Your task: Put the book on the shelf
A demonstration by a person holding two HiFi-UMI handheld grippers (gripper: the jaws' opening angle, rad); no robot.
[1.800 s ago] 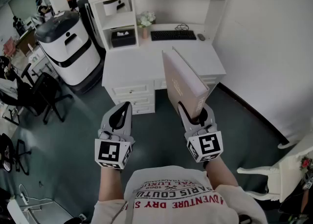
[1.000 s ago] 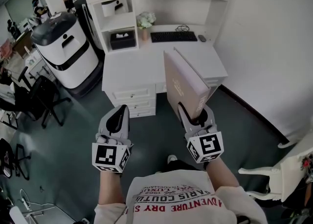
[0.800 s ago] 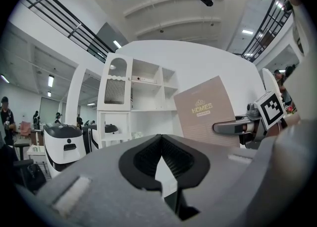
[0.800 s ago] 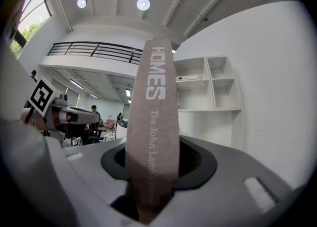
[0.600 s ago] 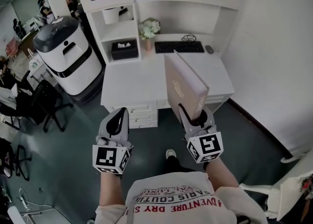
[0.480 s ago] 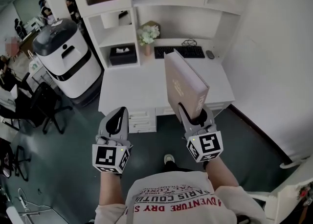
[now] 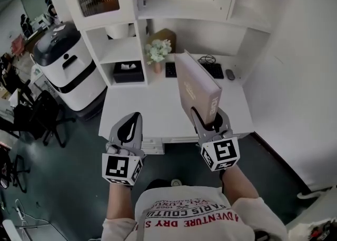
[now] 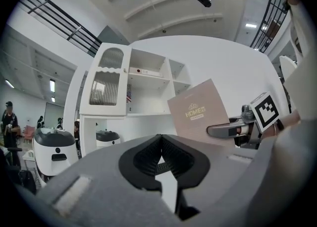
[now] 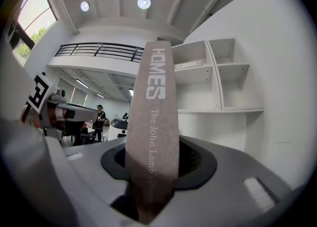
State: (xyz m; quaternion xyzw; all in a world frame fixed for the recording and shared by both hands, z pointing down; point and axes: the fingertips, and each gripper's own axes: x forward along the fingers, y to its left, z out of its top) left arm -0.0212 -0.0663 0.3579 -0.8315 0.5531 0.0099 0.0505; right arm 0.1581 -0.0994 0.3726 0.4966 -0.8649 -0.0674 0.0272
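- The book (image 7: 197, 90) reads "HOMES" on cover and spine, then "The John Lamb".
- Right gripper (image 7: 208, 120) pinches its bottom edge, book upright; left gripper (image 7: 132, 121), at 9 o'clock, pressed together, empty.
- Shelf (image 7: 184, 9) at 12 o'clock, nearer than before.

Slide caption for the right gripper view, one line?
Right gripper clamps the HOMES book upright, spine toward the camera, white shelf unit ahead.

- Book (image 7: 197, 90): tan-brown cover and spine, white lettering.
- Left gripper (image 7: 132, 119) and right gripper (image 7: 207, 120): grey, black pads, black-and-white square markers.
- Desk (image 7: 147, 108) and shelf (image 7: 184, 8): white.
- Keyboard (image 7: 213, 70): black.
- Floor (image 7: 68, 171): dark teal-grey.
- Shirt (image 7: 195, 216): white, red print.
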